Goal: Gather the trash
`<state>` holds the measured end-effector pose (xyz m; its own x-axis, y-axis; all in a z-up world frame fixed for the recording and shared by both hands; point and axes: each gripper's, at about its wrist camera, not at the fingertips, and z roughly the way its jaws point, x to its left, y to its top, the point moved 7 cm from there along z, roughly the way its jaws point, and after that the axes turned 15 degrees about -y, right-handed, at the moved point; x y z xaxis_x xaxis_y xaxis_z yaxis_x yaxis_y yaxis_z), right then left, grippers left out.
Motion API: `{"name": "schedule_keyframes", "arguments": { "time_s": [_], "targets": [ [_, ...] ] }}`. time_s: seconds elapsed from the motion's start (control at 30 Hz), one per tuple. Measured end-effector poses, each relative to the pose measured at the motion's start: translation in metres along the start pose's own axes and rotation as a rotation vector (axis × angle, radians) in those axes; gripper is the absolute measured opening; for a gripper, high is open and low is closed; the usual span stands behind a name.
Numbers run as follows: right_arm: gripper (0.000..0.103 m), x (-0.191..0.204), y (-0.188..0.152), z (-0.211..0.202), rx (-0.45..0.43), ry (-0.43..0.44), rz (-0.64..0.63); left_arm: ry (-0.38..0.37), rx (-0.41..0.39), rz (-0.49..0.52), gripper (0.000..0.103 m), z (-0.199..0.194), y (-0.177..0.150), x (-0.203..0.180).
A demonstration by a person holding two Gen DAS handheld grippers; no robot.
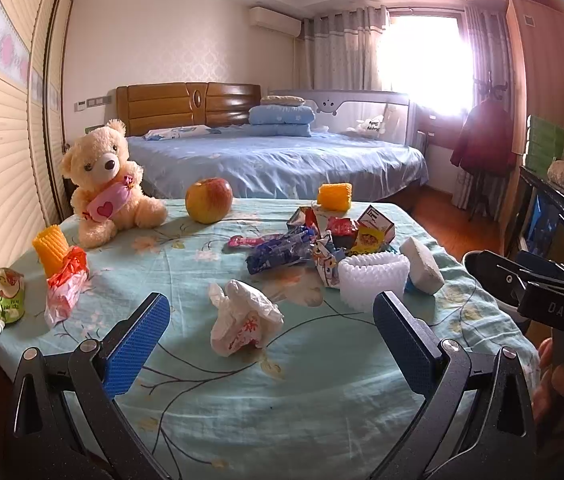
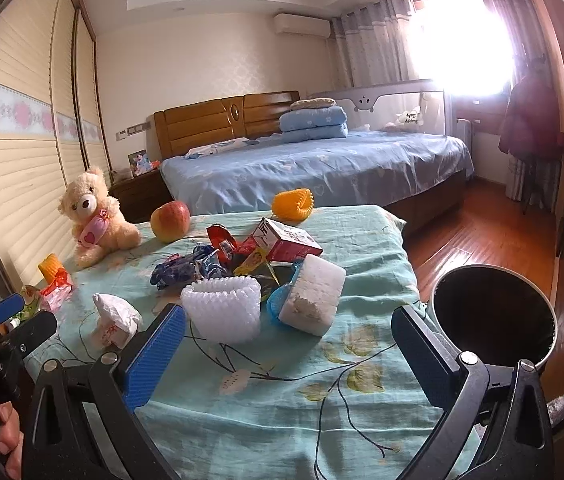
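Trash [image 1: 314,240] lies heaped on the table [image 1: 241,400], mid-right. Left wrist view: left hand-held gripper [image 1: 271,344] empty, jaws wide apart, hovering near a crumpled white bag [image 1: 241,320]. Teddy bear [image 1: 107,184] and apple [image 1: 208,199] at far edge. Right wrist view: right hand-held gripper [image 2: 288,344] empty, jaws apart, near white foam net [image 2: 223,308]; bin [image 2: 494,316] beside table, right.

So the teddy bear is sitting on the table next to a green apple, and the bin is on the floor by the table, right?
Not quite. The apple is red and yellow, not green, as the left wrist view shows. The rest holds: the teddy bear sits on the table next to it, and the bin stands on the floor beside the table.
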<state>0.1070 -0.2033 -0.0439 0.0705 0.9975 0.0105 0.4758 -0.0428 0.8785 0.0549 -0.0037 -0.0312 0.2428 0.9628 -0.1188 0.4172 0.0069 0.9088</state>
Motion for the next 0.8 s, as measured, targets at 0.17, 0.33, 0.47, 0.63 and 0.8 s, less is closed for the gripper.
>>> {"name": "schedule_keyframes", "arguments": {
  "time_s": [0.17, 0.33, 0.47, 0.63, 0.8],
  "targets": [
    [0.103, 0.0013, 0.0005, -0.0023, -0.006, 0.002, -0.004, -0.002, -0.004, -0.006, 0.103, -0.0019, 0.0020, 0.0007],
    [0.103, 0.0030, 0.0045, -0.0081, -0.030, 0.005, -0.010, -0.006, -0.018, -0.011, 0.103, -0.0057, 0.0056, 0.0007],
    [0.103, 0.0050, 0.0052, -0.0084, -0.026, 0.011, -0.012, -0.007, -0.019, -0.014, 0.103, -0.0063, 0.0061, 0.0015],
    [0.103, 0.0061, 0.0049, -0.0086, -0.026, 0.013, -0.014, -0.006, -0.022, -0.016, 0.103, -0.0066, 0.0061, 0.0021],
    [0.103, 0.0085, 0.0050, -0.0096, -0.029, 0.016, -0.017, -0.007, -0.023, -0.018, 0.103, -0.0072, 0.0059, 0.0032]
  ]
}}
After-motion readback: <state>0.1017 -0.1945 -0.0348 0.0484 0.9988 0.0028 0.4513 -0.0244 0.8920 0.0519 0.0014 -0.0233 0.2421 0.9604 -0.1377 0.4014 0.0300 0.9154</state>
